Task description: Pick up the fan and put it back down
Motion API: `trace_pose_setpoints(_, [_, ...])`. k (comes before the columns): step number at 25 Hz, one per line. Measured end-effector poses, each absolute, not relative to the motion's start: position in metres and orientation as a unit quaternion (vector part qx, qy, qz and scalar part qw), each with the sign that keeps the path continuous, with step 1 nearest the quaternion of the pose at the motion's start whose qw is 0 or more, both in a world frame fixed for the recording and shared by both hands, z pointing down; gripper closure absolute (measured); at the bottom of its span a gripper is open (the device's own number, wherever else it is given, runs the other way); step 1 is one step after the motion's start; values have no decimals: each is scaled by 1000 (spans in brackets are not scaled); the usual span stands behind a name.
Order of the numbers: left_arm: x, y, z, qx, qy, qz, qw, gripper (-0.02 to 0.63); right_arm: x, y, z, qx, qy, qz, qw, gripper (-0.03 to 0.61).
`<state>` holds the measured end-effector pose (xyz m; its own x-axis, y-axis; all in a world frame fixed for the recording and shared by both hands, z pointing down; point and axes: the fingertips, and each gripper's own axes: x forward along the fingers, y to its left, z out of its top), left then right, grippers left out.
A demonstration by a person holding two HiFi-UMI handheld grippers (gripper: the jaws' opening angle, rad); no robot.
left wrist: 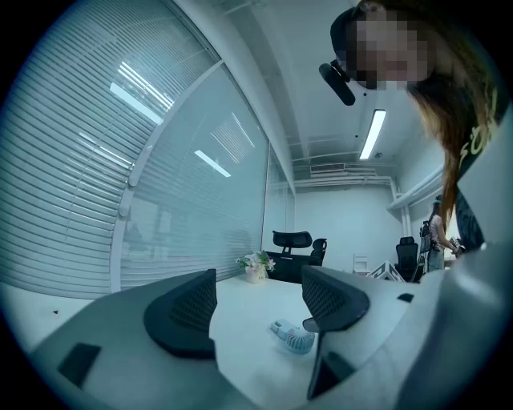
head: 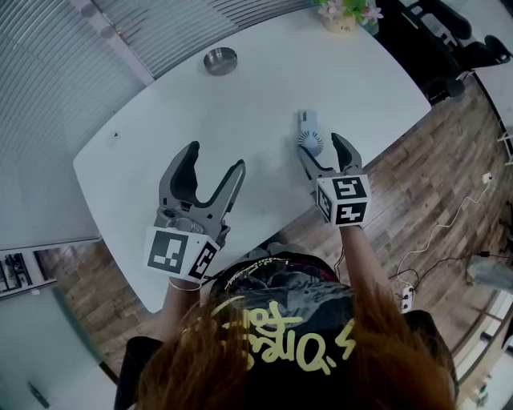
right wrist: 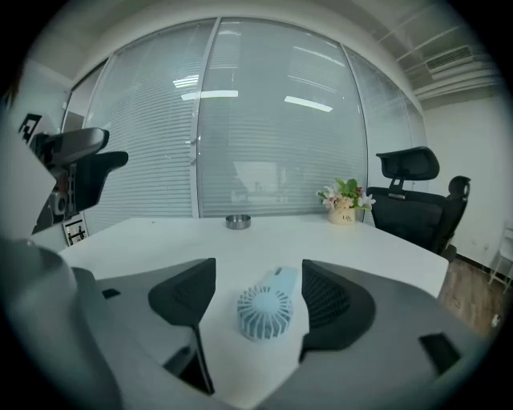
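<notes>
A small light-blue hand fan (head: 309,133) lies flat on the white table (head: 240,112), close to its right front edge. My right gripper (head: 322,149) hovers just short of it, open. In the right gripper view the fan (right wrist: 265,308) shows between the two dark pads, its round head toward the camera; neither pad presses on it. My left gripper (head: 215,158) hangs open and empty over the table's near-left part. From the left gripper view the fan (left wrist: 293,336) is seen lower right, beyond the pads.
A round metal dish (head: 220,60) sits at the table's far side, a flower pot (head: 345,14) at the far right corner. Blinds on a glass wall run along the left. Black office chairs (right wrist: 417,200) stand beyond the table on a wooden floor.
</notes>
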<state>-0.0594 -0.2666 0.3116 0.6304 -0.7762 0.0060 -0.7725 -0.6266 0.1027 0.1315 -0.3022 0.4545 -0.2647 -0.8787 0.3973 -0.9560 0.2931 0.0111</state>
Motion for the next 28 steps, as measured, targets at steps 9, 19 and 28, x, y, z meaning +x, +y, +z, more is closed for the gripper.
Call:
trace_pose_setpoints(9, [-53, -269, 284, 906, -420, -41, 22, 290, 120, -299, 363, 579, -809, 38, 93, 260])
trace_pose_setpoints(19, [-47, -266, 246, 911, -407, -58, -14, 288, 114, -282, 278, 569, -822, -27, 22, 260])
trace_pose_setpoints(28, [-44, -266, 236, 914, -400, -67, -23, 293, 115, -276, 265, 570, -820, -44, -6, 261])
